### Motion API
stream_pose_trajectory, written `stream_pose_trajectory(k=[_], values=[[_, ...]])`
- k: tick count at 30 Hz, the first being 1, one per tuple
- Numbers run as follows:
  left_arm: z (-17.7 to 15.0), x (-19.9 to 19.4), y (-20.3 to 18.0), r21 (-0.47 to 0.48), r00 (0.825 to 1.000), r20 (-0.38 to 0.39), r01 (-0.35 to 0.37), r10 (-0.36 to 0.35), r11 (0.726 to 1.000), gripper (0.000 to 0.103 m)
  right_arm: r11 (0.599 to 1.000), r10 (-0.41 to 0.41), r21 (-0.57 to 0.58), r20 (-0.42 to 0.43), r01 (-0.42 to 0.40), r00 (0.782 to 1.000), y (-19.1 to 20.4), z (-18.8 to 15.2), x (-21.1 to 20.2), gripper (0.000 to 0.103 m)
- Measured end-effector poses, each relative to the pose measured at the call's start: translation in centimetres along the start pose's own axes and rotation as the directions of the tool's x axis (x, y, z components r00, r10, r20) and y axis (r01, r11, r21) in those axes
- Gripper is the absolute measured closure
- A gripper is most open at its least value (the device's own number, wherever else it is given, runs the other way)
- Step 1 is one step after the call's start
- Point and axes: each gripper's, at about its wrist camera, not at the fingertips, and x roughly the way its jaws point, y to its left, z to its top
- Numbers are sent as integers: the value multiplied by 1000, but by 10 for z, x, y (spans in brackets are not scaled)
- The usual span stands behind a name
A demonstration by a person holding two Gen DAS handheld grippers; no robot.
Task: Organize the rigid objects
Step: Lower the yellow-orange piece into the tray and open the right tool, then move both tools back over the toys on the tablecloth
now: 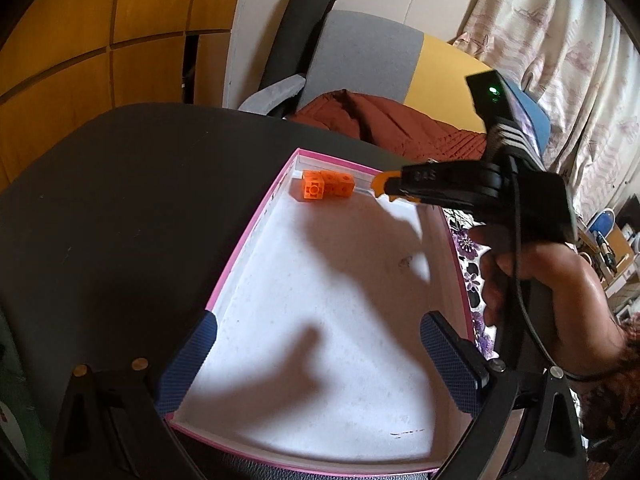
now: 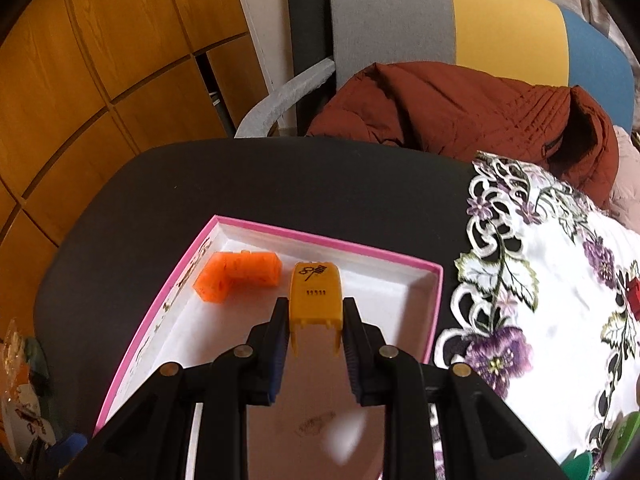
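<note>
Right gripper (image 2: 316,332) is pinching the yellow piece (image 2: 316,300) by its two sides, pads on the flanks and the rounded end pointing forward, so you can see where the front lands. From the left wrist view it hangs over the far end of the pink-rimmed box (image 1: 256,236), just right of the orange blocks (image 1: 327,185); whether it touches the floor yet I can't tell.

Left gripper (image 1: 316,364) is spread wide with nothing between the pads, straddling the near end of the box. Looks like it's parked there out of the way, or ready to steady the box; the near corner of the box rim lies right by the left pad.

Orange blocks sit tight in the far left corner against the wall. My read: you're building a row along the far wall, so the yellow piece goes next to them.

Next move, as I judge it: lower until it seats flat, then let go. The side grip leaves the bottom free, so it should set down cleanly. Risk is nudging the orange blocks, since the gap is small.

The floral cloth (image 2: 560,280) and black table (image 2: 280,184) aren't in play.
</note>
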Motion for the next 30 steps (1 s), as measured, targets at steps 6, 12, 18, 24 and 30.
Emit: stream_pose_trajectory(k=[6, 12, 18, 24, 30], values=[[-4, 2, 0, -10, 1000, -26, 18, -18, 1000, 1, 1000, -14, -17, -5, 14, 1000, 8, -1, 8, 77], [-6, 3, -1, -15, 1000, -22, 13, -14, 1000, 1, 999, 46, 2, -15, -46, 999, -1, -14, -4, 75], [-11, 3, -5, -18, 999, -32, 33, -34, 999, 0, 998, 70, -2, -6, -70, 998, -8, -24, -25, 73], [-13, -1, -18, -2, 997, -32, 72, -72, 997, 0, 996, 84, 30, 14, -85, 996, -17, -34, -50, 73], [-17, -5, -34, 27, 994, -34, 103, -102, 994, 0, 998, 51, 30, 20, -52, 998, -28, -49, -81, 73]])
